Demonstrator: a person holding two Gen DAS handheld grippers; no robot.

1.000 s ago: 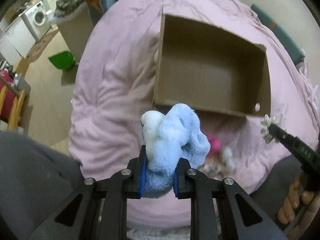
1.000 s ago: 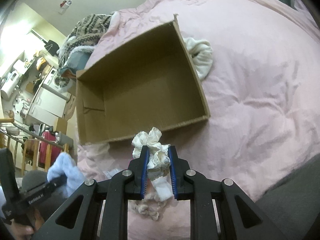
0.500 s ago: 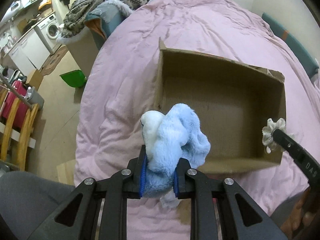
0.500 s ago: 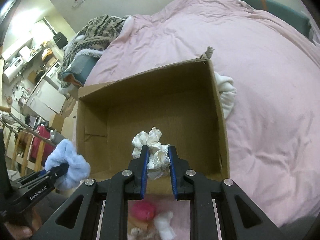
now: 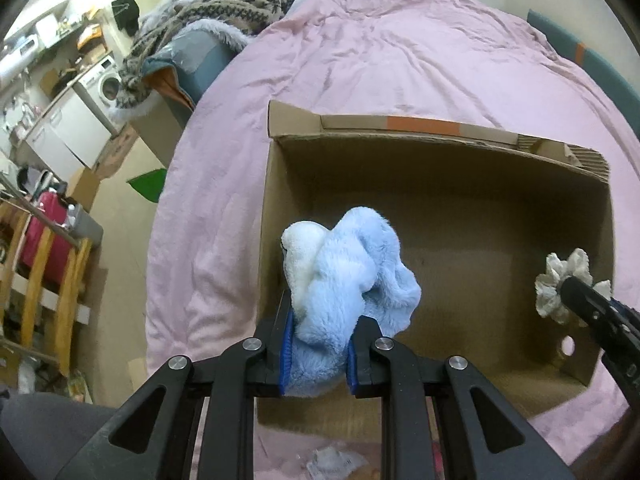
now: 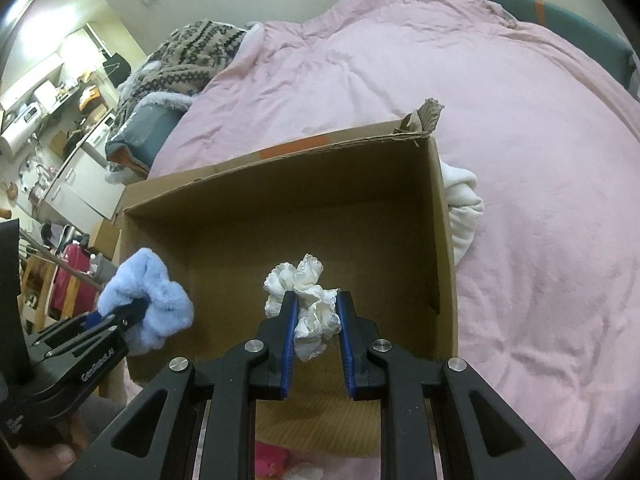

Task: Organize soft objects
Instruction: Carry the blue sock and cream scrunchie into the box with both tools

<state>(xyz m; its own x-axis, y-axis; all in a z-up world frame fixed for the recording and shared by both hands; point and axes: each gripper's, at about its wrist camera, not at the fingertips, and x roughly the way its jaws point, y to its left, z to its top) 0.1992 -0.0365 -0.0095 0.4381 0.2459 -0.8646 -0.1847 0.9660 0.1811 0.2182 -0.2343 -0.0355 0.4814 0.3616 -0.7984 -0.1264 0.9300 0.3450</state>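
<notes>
My left gripper (image 5: 318, 340) is shut on a fluffy light-blue and white plush item (image 5: 344, 280), held over the left part of an open cardboard box (image 5: 460, 208). My right gripper (image 6: 316, 320) is shut on a white frilly fabric item (image 6: 308, 300), held over the same box (image 6: 280, 216). The box shows nothing inside it and stands on a pink duvet (image 5: 380, 60). The right gripper with the white item (image 5: 560, 284) shows at the right in the left wrist view. The left gripper with the blue plush (image 6: 144, 304) shows at the left in the right wrist view.
A white garment (image 6: 464, 208) lies against the box's right outer wall. A pink soft item (image 6: 268, 460) and small white pieces (image 5: 336, 464) lie on the duvet in front of the box. A patterned knit pile (image 5: 216, 4) lies at the bed's far left. Floor, chairs and a washing machine are at left.
Both grippers have moved forward from the duvet in front of the box to over the box's inside, each still holding its item.
</notes>
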